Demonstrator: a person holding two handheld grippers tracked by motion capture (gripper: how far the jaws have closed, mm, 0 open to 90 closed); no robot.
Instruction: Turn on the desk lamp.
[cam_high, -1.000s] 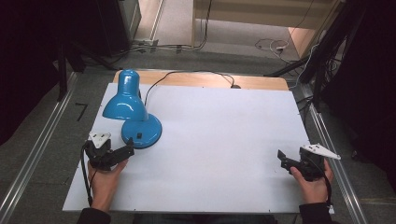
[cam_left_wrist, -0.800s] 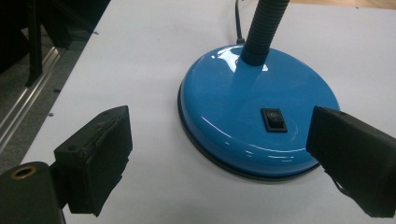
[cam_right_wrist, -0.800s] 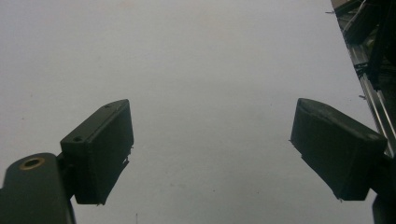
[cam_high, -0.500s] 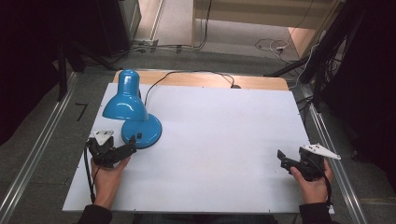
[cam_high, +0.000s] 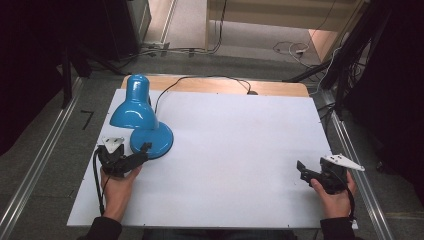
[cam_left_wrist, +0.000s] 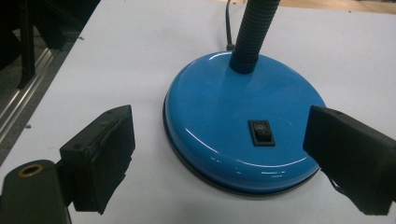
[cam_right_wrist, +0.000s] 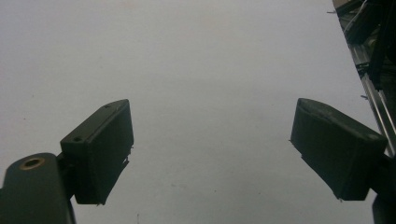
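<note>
Lamp (cam_high: 141, 120), blue, stands at the left of the white tabletop (cam_high: 240, 150) in the high view, its round base (cam_left_wrist: 243, 119) at the lower left of the board and its shade tipped toward the upper left, with the cord running off to the far edge. The left tool (cam_high: 134, 159) has crept forward over the last second: a moment ago it sat slightly short of the base, and now its tips reach the base's near rim. In the left gripper view the jaws stand wide apart, holding nothing, the right-hand one over the edge of the base at the right of the frame and the left-hand one over bare tabletop at the lower left; the black rocker switch (cam_left_wrist: 261, 132) lies between them, just right of centre. That approach suggests the work in hand is either pressing the switch or taking hold of the base, and the tool looks nearly lined up for it but has not yet closed or pressed. The right tool (cam_high: 306, 174) rests at the lower right of the high view, well apart from the lamp, unmoved, its jaws equally wide open and empty over plain white board.
</note>
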